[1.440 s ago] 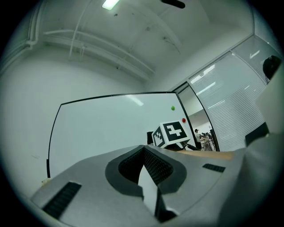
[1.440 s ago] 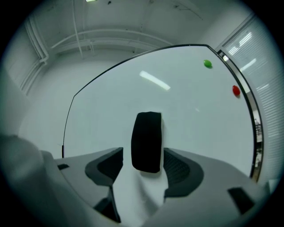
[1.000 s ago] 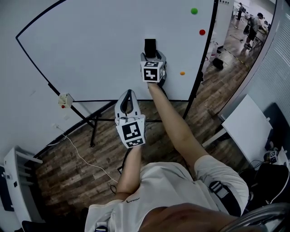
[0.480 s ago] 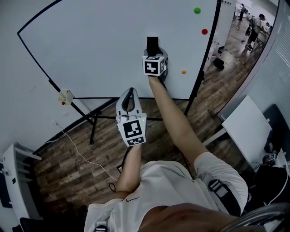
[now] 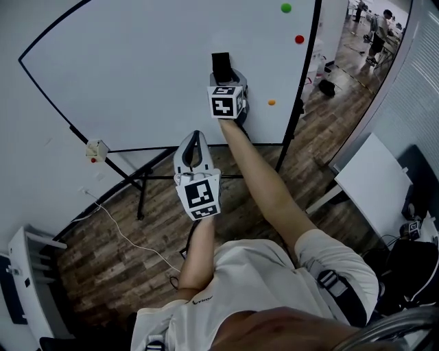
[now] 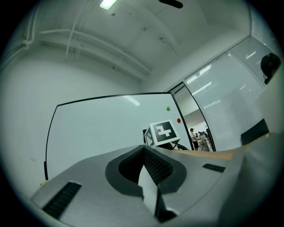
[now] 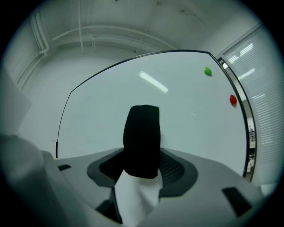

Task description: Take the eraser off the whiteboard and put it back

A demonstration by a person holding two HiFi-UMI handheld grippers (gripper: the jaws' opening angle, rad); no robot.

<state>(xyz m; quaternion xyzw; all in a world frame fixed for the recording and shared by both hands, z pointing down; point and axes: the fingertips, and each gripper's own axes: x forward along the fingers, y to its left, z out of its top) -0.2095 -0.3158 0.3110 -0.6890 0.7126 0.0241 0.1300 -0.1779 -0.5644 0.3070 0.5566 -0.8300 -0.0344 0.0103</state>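
The black eraser point(image 5: 221, 65) sits upright on the whiteboard point(image 5: 130, 75). In the right gripper view the eraser point(image 7: 142, 139) fills the gap between the jaws. My right gripper point(image 5: 230, 74) is level against the board, its jaws closing on the eraser with the pads touching its sides. My left gripper point(image 5: 195, 138) hangs lower and nearer, short of the board's bottom edge. It points slightly up and is shut with nothing in it. The left gripper view shows its tips point(image 6: 143, 150) together, with the right gripper's marker cube point(image 6: 163, 132) beyond.
Green point(image 5: 286, 8), red point(image 5: 299, 39) and orange point(image 5: 272, 102) magnets dot the board's right side. The board's black stand point(image 5: 140, 195) reaches onto the wood floor. A small box point(image 5: 96, 149) hangs on the wall at left. A white table point(image 5: 374, 185) stands at right.
The whole view has shifted a little. Both grippers keep their places, and the eraser stays between the right jaws on the board.
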